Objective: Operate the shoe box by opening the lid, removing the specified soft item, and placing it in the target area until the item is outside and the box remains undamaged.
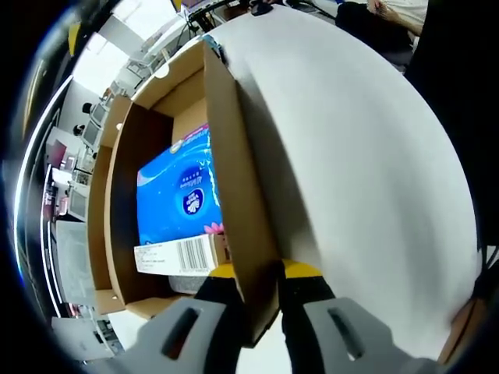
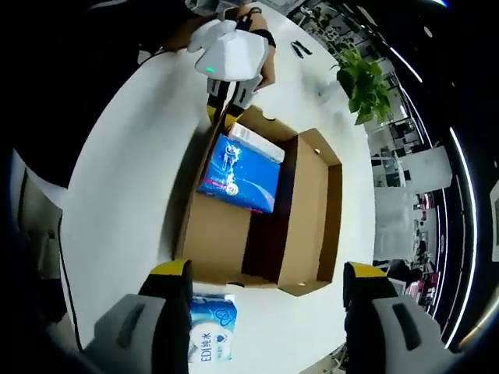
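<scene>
Shoe box, left gripper view: brown cardboard shoe box (image 1: 144, 179) standing open on the white table (image 1: 366, 171); I see straight into it along one side wall.
Left gripper, left gripper view: my left gripper (image 1: 261, 308) has its jaws clamped on the near end of that side wall (image 1: 238, 195), one jaw inside the box and one outside.
Soft item, left gripper view: blue tissue pack (image 1: 178, 195) lying inside the box against the gripped wall, a white barcode label (image 1: 175, 255) at its near end.
Surroundings, left gripper view: a seated person (image 1: 386, 19) at the far edge of the table.

Shoe box, right gripper view: I see the shoe box (image 2: 234, 234) from above, its hinged lid (image 2: 312, 210) folded out flat beside the tray.
Soft item, right gripper view: blue tissue pack (image 2: 238, 173) in the far half of the tray, still inside.
Left gripper, right gripper view: left gripper (image 2: 228, 109) at the far end of the box, closed on its wall.
Right gripper, right gripper view: my right gripper (image 2: 267, 300) hangs above the near end of the box, jaws wide apart and holding nothing.
Second pack, right gripper view: a white and blue pack (image 2: 212, 327) lies on the table (image 2: 129, 179) just outside the near end of the box.
Plant, right gripper view: green plant (image 2: 365, 86) at the far table edge.
</scene>
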A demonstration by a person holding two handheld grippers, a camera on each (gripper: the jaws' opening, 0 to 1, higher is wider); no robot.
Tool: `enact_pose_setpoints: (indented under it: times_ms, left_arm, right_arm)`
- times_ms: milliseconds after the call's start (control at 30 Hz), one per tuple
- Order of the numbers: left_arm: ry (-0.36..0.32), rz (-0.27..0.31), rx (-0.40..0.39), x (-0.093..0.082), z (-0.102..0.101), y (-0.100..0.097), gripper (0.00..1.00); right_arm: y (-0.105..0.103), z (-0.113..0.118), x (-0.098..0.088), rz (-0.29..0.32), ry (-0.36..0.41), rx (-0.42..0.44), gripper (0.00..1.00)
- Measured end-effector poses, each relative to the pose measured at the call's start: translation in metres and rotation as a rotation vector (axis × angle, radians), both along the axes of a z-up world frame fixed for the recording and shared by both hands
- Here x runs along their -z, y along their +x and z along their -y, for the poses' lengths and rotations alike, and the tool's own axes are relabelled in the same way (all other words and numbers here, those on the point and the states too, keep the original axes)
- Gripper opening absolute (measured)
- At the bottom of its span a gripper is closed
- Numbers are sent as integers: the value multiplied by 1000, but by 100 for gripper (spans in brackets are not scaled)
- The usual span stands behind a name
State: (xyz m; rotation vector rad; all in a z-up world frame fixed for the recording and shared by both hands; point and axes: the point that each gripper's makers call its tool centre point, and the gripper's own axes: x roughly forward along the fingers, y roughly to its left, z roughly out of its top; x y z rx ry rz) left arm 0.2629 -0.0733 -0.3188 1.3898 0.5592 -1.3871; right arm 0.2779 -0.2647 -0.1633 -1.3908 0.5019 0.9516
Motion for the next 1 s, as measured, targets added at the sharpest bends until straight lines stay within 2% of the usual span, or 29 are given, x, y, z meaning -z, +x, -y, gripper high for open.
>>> enact_pose_setpoints:
  times_ms: [367, 433, 500, 600, 767, 900, 1000]
  left_arm:
    - [-9, -1, 12, -2, 0, -4, 13]
    - [-9, -2, 15, -2, 0, -5, 13]
    - [-9, -2, 15, -2, 0, -5, 13]
    - [-8, -2, 14, -2, 1, -4, 13]
    - [-10, 1, 11, -2, 1, -4, 13]
    - [-12, 1, 11, -2, 1, -4, 14]
    - [-8, 0, 7, -2, 1, -3, 14]
  right_arm:
    - [12, -34, -1, 7, -47, -81, 80]
    - [15, -44, 0, 19, -49, -147, 79]
    - [11, -56, 4, 17, -70, -270, 73]
    - [15, -58, 7, 2, -51, -215, 79]
    - [18, -70, 9, 0, -47, -259, 81]
    - [19, -77, 19, -24, -49, -286, 82]
    - [21, -75, 27, -28, -89, -317, 83]
